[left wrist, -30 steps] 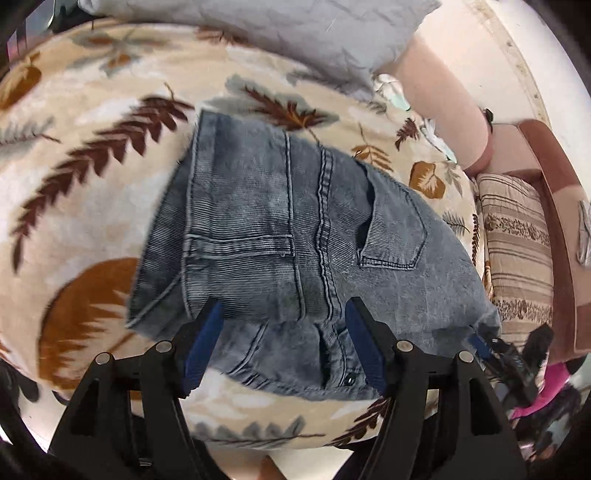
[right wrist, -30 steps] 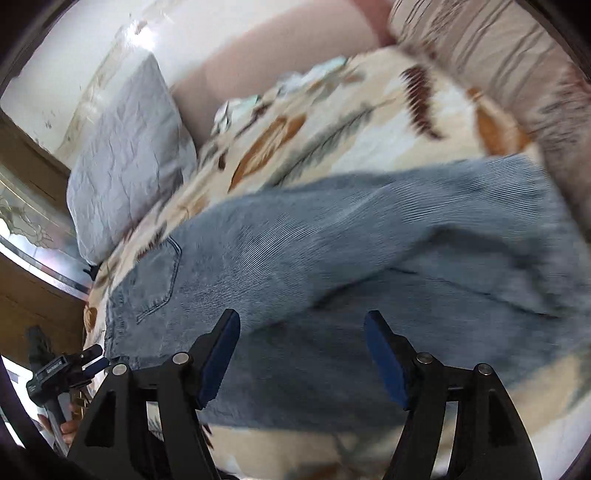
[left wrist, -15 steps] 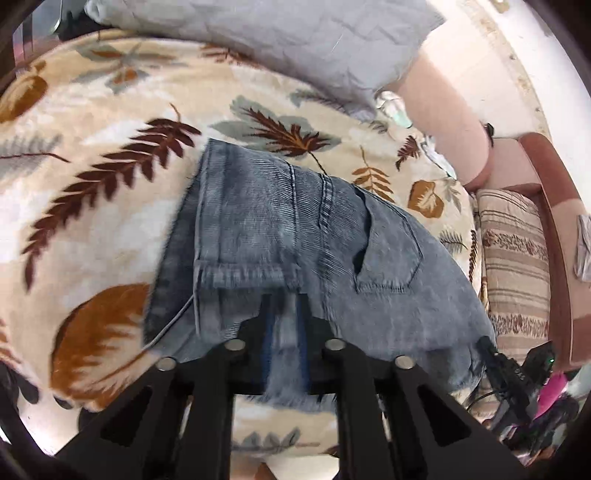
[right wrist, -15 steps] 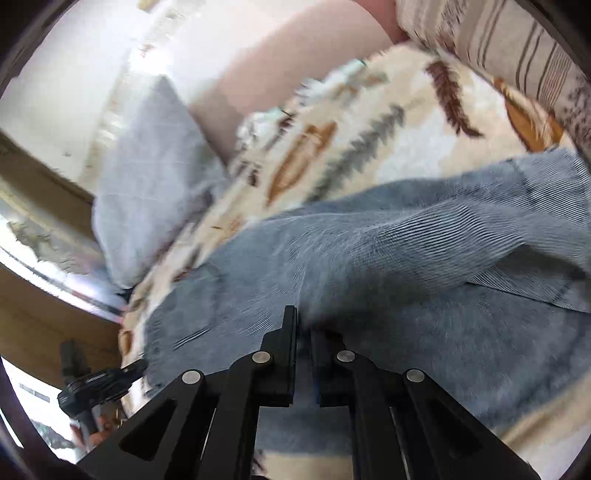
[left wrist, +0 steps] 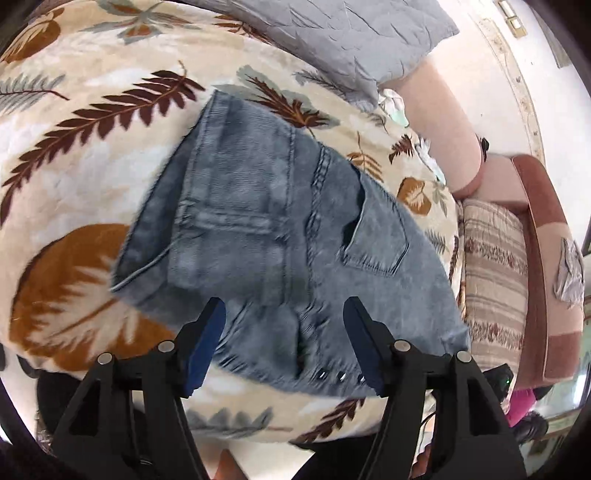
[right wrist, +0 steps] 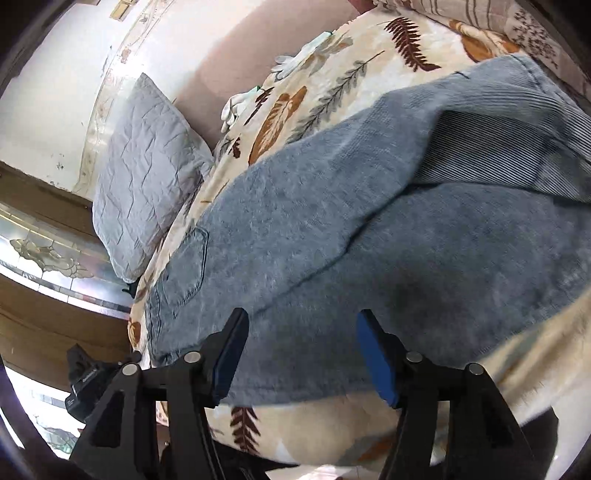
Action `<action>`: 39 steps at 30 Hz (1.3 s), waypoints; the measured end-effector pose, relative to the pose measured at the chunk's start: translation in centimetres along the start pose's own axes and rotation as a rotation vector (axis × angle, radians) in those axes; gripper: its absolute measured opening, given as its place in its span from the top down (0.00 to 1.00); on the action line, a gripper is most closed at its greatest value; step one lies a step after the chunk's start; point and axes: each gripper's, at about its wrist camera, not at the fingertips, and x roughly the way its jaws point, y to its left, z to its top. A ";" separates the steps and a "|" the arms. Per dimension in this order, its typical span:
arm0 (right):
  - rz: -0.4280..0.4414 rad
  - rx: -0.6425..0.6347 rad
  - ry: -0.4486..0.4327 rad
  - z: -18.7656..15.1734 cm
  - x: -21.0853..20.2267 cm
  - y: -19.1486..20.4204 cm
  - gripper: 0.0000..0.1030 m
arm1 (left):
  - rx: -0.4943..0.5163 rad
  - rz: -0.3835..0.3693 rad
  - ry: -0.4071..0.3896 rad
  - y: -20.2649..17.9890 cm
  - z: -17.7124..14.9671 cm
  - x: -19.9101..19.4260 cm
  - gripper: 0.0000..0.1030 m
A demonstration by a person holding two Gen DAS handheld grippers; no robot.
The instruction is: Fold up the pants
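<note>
Grey-blue denim pants (left wrist: 277, 221) lie flat on a leaf-patterned blanket (left wrist: 74, 147). The waist end shows a back pocket (left wrist: 376, 240) and a row of studs at the near edge. My left gripper (left wrist: 284, 306) hovers over that near waist edge, its jaws opening, and the pads press on nothing. In the right wrist view the pants (right wrist: 369, 240) stretch to the right, one leg over the other, with a ribbed turned-back piece (right wrist: 517, 147) at the far end. My right gripper (right wrist: 302, 315) stands over the near leg edge, jaws opening and free of the cloth.
A grey quilted pillow (left wrist: 351, 33) (right wrist: 144, 177) lies at the bed's far side by the pink headboard (left wrist: 443, 129). A striped cushion (left wrist: 495, 277) sits to the right of the waist. The blanket's near edge (right wrist: 332, 424) drops off just below both grippers.
Both grippers were open, closed at the near edge of the pants half a second ago, and stand open again. The right view has tilted and shifted a little.
</note>
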 end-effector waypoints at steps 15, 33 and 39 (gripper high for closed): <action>0.071 0.018 -0.031 3.5 3.2 2.1 0.96 | -0.053 -0.002 0.008 0.1 3.1 -0.1 0.88; 0.046 0.161 -0.136 -0.7 -5.1 -5.2 0.29 | -0.062 -0.026 -0.016 3.3 -1.7 -2.4 0.34; 0.101 0.370 -0.215 2.0 -6.9 -10.3 0.29 | -0.068 0.008 0.038 1.6 -0.5 1.4 0.33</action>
